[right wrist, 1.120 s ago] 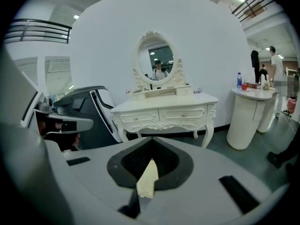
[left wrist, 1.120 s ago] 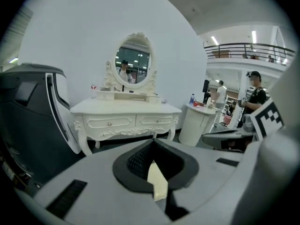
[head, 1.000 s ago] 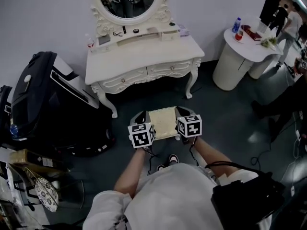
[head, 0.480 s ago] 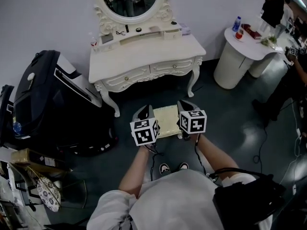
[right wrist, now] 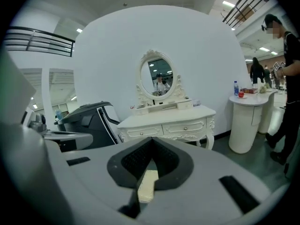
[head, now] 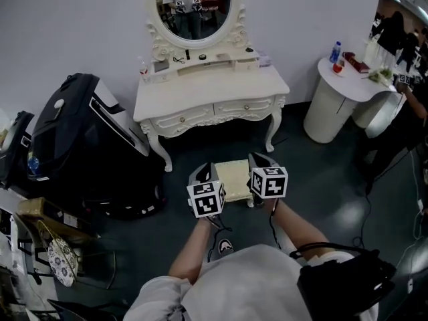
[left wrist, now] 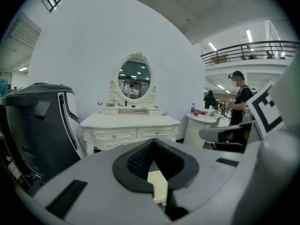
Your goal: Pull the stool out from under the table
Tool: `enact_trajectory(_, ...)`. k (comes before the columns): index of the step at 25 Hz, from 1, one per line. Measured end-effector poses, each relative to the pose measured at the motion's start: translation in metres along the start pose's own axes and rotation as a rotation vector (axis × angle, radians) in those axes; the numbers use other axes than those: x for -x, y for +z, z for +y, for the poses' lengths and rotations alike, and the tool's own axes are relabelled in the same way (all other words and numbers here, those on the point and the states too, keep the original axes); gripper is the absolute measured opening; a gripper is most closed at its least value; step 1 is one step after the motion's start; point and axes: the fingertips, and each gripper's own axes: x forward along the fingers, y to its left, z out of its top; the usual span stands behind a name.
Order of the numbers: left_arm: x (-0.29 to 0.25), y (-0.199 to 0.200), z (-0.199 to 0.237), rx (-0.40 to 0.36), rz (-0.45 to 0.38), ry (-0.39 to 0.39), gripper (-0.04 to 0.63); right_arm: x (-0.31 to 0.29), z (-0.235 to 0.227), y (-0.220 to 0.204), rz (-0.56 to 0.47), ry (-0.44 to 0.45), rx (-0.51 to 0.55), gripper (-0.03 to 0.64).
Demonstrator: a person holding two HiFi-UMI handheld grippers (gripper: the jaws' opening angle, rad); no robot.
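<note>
Head view puts the stool point(head: 235, 174) on the dark floor point(head: 321, 179) in front of the white bench point(head: 207, 93). Its square cream seat is out in the open, and no part of it is covered by the bench top. It sits ahead of the drawers, between the two front legs as seen from above.

My left gripper point(head: 202, 172) lies along the stool's left edge and my right gripper point(head: 259, 160) along its right edge, so the seat is flanked by both. In the left gripper view my fingers point(left wrist: 136, 161) are brought together tip to tip, and a strip of the cream seat shows through the gap behind the tips. The right gripper view shows the same, with those fingers point(right wrist: 136, 159) closed on each other and the cream seat below them. I cannot tell whether either pair pinches any of the stool.

Both marker cubes face up, with my forearms behind them. One of my shoes point(head: 224, 247) is on the floor below the stool.

On the bench, an oval mirror point(head: 194, 5) in a carved frame stands over a small shelf of toiletries. A big black machine point(head: 80, 139) stands just left of the bench. To the right, well apart, is a round white stand point(head: 331, 109) with a bottle point(head: 335, 51) on it, and people stand beyond it.
</note>
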Motion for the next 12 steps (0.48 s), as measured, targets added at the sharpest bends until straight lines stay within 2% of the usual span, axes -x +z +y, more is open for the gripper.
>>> enact_trajectory(7, 0.022, -0.019, -0.026, 0.033, -0.003, 0.031, 0.008, 0.027, -0.012, -0.016, 0.009, 0.016, -0.057, 0.0)
enact_trajectory(12, 0.031, -0.022, -0.03, 0.051, -0.008, 0.041, 0.008, 0.037, -0.008, -0.022, 0.014, 0.033, -0.044, 0.0)
